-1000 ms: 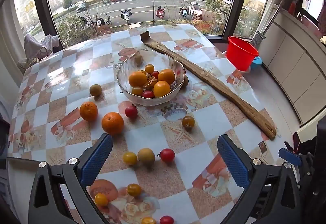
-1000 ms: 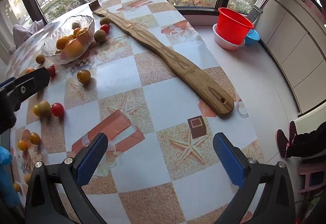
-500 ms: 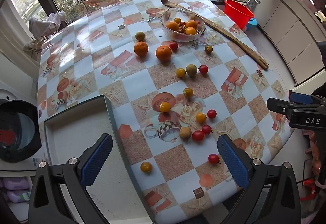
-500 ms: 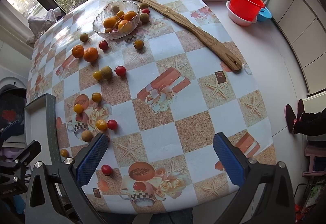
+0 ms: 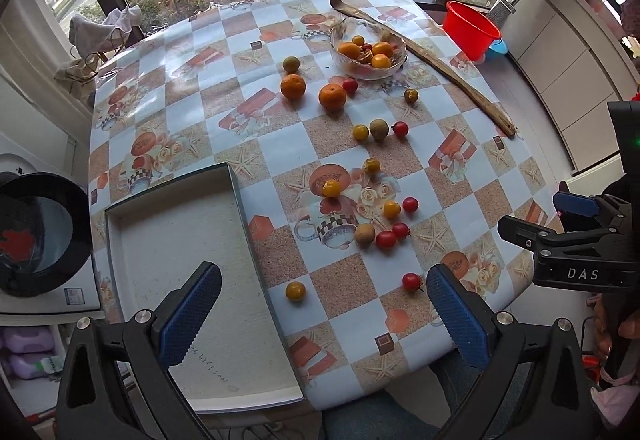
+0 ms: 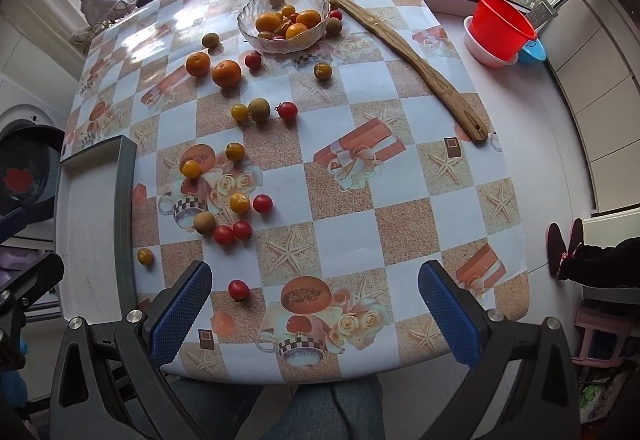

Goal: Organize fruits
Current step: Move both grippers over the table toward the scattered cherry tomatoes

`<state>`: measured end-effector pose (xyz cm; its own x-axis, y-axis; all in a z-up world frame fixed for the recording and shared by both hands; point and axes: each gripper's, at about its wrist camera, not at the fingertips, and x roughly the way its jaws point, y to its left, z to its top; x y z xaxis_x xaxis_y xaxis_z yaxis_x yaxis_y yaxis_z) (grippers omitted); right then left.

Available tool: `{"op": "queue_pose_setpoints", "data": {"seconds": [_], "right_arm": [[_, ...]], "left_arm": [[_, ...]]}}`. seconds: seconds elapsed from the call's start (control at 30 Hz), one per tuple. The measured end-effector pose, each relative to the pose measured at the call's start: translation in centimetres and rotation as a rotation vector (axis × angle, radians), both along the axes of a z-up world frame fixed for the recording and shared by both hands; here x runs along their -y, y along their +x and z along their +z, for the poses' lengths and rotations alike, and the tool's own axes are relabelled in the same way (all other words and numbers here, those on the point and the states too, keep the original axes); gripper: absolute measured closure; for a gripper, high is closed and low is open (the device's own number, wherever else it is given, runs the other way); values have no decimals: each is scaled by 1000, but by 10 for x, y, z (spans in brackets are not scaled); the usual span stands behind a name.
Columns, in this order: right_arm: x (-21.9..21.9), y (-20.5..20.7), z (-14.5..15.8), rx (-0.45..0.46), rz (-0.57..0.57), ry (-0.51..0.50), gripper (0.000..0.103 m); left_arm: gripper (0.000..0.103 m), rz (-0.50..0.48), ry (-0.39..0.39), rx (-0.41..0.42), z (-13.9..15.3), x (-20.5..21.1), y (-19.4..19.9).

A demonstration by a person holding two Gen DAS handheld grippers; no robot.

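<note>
both hand-held grippers were held high above the surface (image 6: 400,143), and nothing was being touched. the left hand-held gripper (image 5: 324,316) was spread wide and empty. the right hand-held gripper (image 6: 316,314) was spread wide and empty too.

the fruits were scattered over the surface. some were already in the glass bowl (image 6: 283,24) at the far side. two oranges (image 6: 227,73) were seen just in front of the bowl. many small red and yellow tomatoes were spread in the middle, and one red tomato (image 6: 239,289) was nearest the right hand-held gripper. a yellow one (image 5: 295,291) lay just beside the tray (image 5: 168,240), which was empty.

it was judged that no fruit had been picked yet. the nearest small one should be reached first, and it should be pinched softly so it is not squashed or rolled away. a few tomatoes were touching each other (image 6: 233,232), so a neighbour could be bumped.

a long wooden stick (image 6: 400,39) lay beside the bowl, and a red bucket (image 6: 500,25) stood off the surface. neither was in the way.
</note>
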<state>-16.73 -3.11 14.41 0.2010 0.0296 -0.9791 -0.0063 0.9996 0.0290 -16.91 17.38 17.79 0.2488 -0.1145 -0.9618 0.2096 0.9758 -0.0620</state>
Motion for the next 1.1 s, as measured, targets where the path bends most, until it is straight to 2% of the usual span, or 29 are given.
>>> {"op": "queue_pose_setpoints", "data": {"seconds": [0.27, 0.53, 0.8, 0.97, 1.1], "right_arm": [[1, 4, -3, -60, -41, 12, 0], [0, 6, -4, -81, -39, -3, 0], [2, 7, -4, -88, -24, -21, 0], [7, 7, -3, -81, -42, -23, 0], [11, 6, 1, -59, -60, -22, 0]], "left_arm": [[0, 40, 39, 48, 12, -12, 3], [0, 116, 13, 30, 9, -27, 3], [0, 172, -16, 15, 6, -34, 3], [0, 192, -35, 33, 9, -41, 6], [0, 205, -22, 34, 5, -52, 6]]}}
